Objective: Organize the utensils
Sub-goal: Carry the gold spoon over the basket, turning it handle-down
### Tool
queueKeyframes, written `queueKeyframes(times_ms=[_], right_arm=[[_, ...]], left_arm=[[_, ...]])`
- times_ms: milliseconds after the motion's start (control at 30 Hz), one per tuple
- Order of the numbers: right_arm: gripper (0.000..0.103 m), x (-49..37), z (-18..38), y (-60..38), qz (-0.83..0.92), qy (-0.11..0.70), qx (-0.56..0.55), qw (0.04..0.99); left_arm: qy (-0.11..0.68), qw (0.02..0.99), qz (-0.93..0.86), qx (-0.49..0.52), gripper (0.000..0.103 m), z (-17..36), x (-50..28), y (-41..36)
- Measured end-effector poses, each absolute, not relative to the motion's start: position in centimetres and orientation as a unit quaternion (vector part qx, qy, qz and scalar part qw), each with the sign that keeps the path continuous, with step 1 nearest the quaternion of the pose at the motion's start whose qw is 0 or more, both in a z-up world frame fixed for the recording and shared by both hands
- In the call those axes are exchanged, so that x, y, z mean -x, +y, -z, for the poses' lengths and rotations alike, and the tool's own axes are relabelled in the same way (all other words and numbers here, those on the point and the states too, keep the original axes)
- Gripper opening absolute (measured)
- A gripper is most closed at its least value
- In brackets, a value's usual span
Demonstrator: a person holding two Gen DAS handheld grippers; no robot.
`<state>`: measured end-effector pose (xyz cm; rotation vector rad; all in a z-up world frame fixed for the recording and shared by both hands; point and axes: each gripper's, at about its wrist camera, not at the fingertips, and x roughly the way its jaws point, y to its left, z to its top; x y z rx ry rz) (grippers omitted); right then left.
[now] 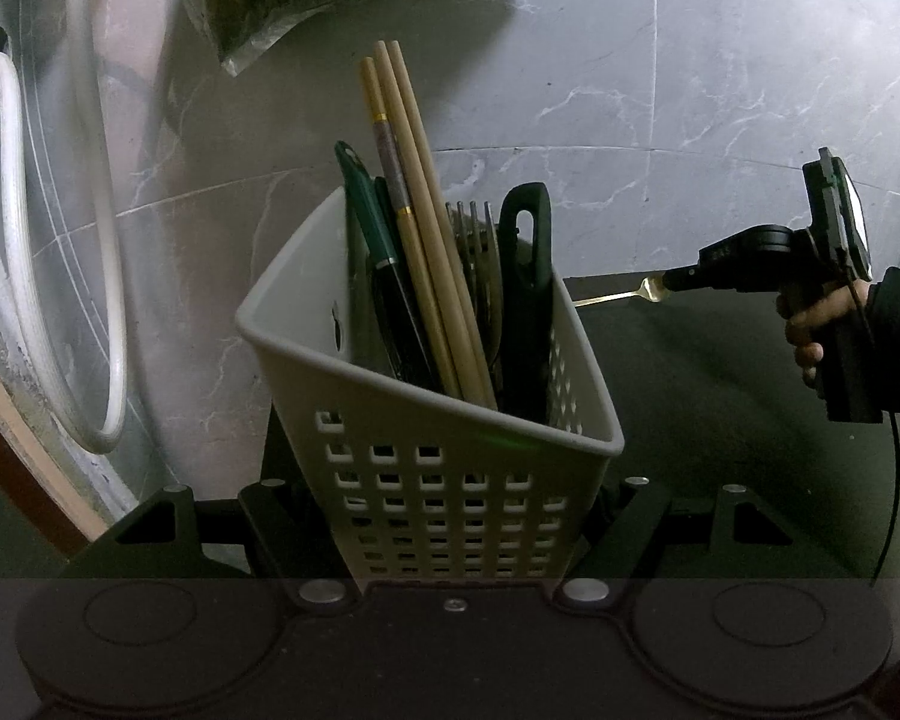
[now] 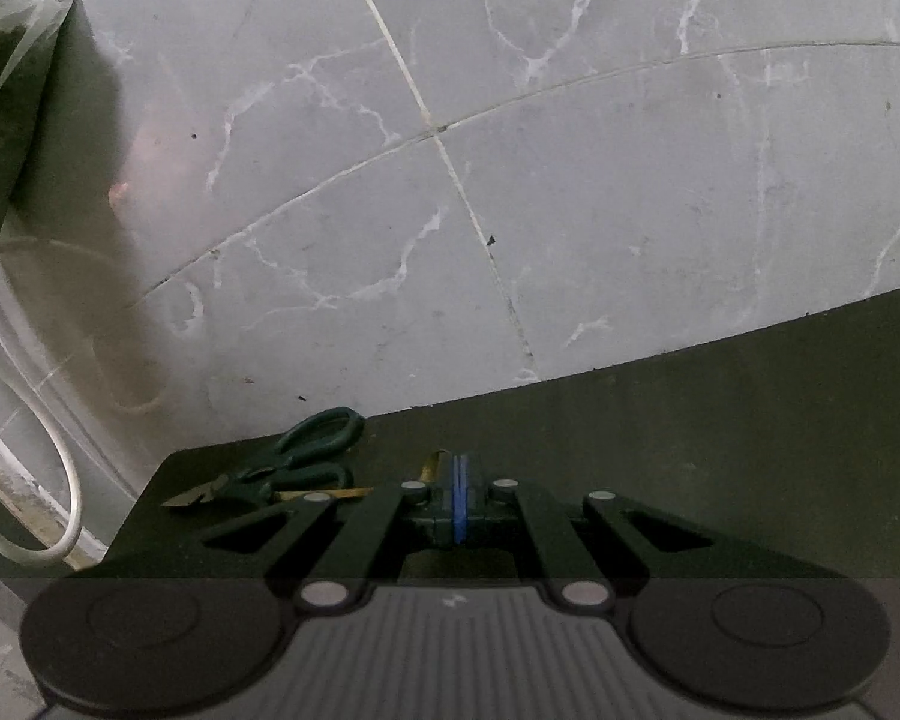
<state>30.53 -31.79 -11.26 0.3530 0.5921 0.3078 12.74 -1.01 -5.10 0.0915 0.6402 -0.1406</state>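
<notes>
Left gripper (image 1: 456, 516) clamped round basket (image 1: 426, 420), rim facing up. Right gripper (image 1: 669, 283) pinching gold spoon (image 1: 615, 297), apparently by the bowl; handle level, pointing toward basket just beside.

Light: dim and cool — you get grey tones throughout.
Shadows: soft, dark patch on the wall (image 2: 99, 138) beside the plastic bag (image 2: 6, 120).
Glare: faint pink sheen on the tiles.
Edges: strong fisheye bending, black corners.
Focus: your right view is slightly soft — scissors (image 2: 288, 468) blurred.
</notes>
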Motion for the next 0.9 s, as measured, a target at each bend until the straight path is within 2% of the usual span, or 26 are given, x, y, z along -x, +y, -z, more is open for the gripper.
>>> queueKeyframes(times_ms=[300, 433, 567, 900], right_arm=[[0.001, -30.3, 12.5, -32.2, -0.159, 0.316, -0.170, 0.920], [0.008, -30.4, 12.8, -32.4, -0.161, 0.321, -0.180, 0.916], [0.011, -30.5, 12.8, -32.4, -0.166, 0.323, -0.176, 0.915], [0.031, -30.7, 12.4, -31.8, -0.174, 0.323, -0.160, 0.917]], left_arm=[[0.314, 0.946, 0.069, -0.045, 0.077, 5.1, -12.7, -1.0], [0.314, 0.946, 0.069, -0.045, 0.077, 5.1, -12.7, -1.0], [0.314, 0.946, 0.069, -0.045, 0.077, 5.1, -12.7, -1.0], [0.314, 0.946, 0.069, -0.045, 0.077, 5.0, -12.6, -1.0]])
